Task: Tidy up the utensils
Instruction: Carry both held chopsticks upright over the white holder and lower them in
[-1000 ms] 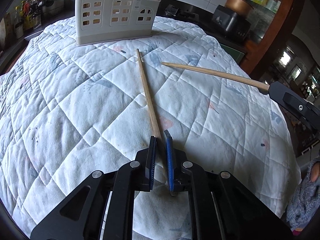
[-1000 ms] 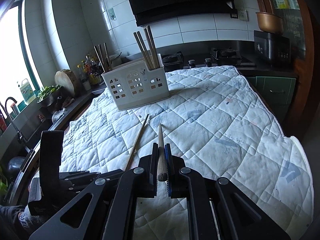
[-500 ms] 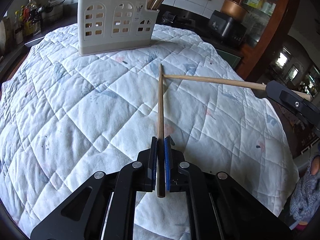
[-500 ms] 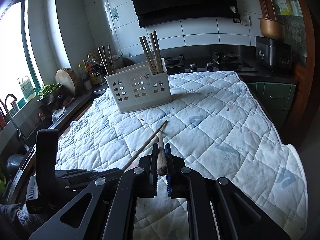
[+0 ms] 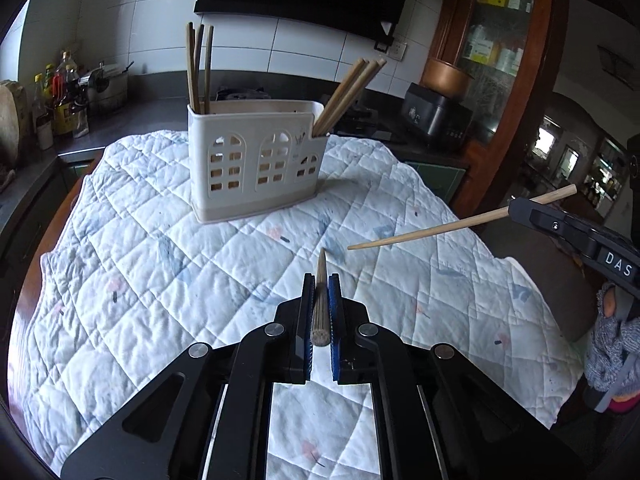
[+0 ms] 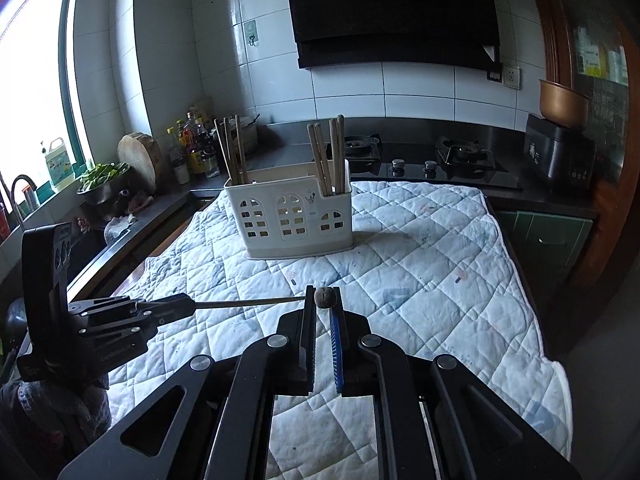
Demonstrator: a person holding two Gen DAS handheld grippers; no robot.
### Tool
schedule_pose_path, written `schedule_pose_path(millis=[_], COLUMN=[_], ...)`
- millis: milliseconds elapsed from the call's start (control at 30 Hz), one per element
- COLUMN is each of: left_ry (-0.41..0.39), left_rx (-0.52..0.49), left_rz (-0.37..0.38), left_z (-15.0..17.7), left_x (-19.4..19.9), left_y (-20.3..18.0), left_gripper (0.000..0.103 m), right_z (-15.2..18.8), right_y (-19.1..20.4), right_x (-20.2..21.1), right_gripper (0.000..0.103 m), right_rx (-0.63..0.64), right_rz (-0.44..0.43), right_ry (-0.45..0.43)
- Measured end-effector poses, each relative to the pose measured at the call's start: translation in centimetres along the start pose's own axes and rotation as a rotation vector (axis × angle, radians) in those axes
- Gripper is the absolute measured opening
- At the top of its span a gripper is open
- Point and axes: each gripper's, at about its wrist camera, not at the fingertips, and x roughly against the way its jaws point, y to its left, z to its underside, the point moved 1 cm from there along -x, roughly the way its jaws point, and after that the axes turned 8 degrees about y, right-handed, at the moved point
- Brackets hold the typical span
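Observation:
A white slotted utensil holder (image 5: 256,164) stands on the quilted cloth, with several wooden chopsticks upright in its left and right ends; it also shows in the right wrist view (image 6: 294,216). My left gripper (image 5: 320,284) is shut on a wooden chopstick (image 5: 320,300) that points forward above the cloth. My right gripper (image 6: 323,296) is shut on another chopstick (image 6: 324,297), seen end-on. In the left wrist view that chopstick (image 5: 432,230) sticks out leftward from the right gripper (image 5: 520,210). The left gripper (image 6: 182,306) and its chopstick (image 6: 248,302) show in the right wrist view.
The white quilted cloth (image 5: 160,280) covers the table. A dark counter with bottles (image 5: 60,100), a stove (image 6: 440,156) and a black appliance (image 5: 436,120) runs behind. A sink and greens (image 6: 100,174) lie at the left. A wooden cabinet (image 5: 500,60) stands at the right.
My left gripper has closed on the chopstick that lay on the cloth and lifted it. Both grippers have risen and tilted up, each holding its chopstick above the cloth.

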Motion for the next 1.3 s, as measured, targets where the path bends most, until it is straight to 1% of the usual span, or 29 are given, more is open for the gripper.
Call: schedule_pose_path(millis=[267, 400, 533, 733, 933, 1000, 1100, 1167, 1300], left_ry=[-0.035, -0.057, -0.066, -0.151, -0.26, -0.284, -0.306, -0.299, -0.261], left_rx=[-0.057, -0.088, -0.091, -0.098, -0.101, -0.091, -0.089, -0.085, -0.073], left_rz=[-0.004, -0.014, -0.02, -0.04, -0.077, -0.096, -0.128, -0.143, -0.162], left_z=[-4.2, -6.8, -9.2, -13.4, -18.1, -19.3, -20.3, -20.7, -21.4], left_x=[1.8, 2.9, 3.6, 6.5, 9.0, 9.1, 8.3, 7.6, 5.6], left_y=[1.2, 1.7, 2.6, 3.4, 3.7, 3.9, 3.9, 4.1, 4.9], left_gripper=[0.005, 0.005, 0.005, 0.005, 0.005, 0.005, 0.005, 0.005, 0.005], right_z=[-5.1, -8.2, -11.3, -15.7, -19.0, -19.8, -20.4, -20.6, -21.0], right_y=[1.6, 2.7, 3.8, 4.6, 3.9, 3.5, 2.8, 2.4, 1.9], right_x=[0.7, 1.4, 1.7, 1.4, -0.4, -1.5, -3.2, -4.2, -6.1], right_gripper=[0.007, 0.007, 0.007, 0.007, 0.007, 0.007, 0.007, 0.007, 0.007], right_rx=[0.054, 0.1, 0.141, 0.172, 0.164, 0.16, 0.151, 0.149, 0.144], right_rz=[-0.038, -0.033, -0.027, 0.0, 0.058, 0.082, 0.102, 0.103, 0.107], right_ry=[0.011, -0.002, -0.005, -0.012, 0.005, 0.029, 0.065, 0.092, 0.145])
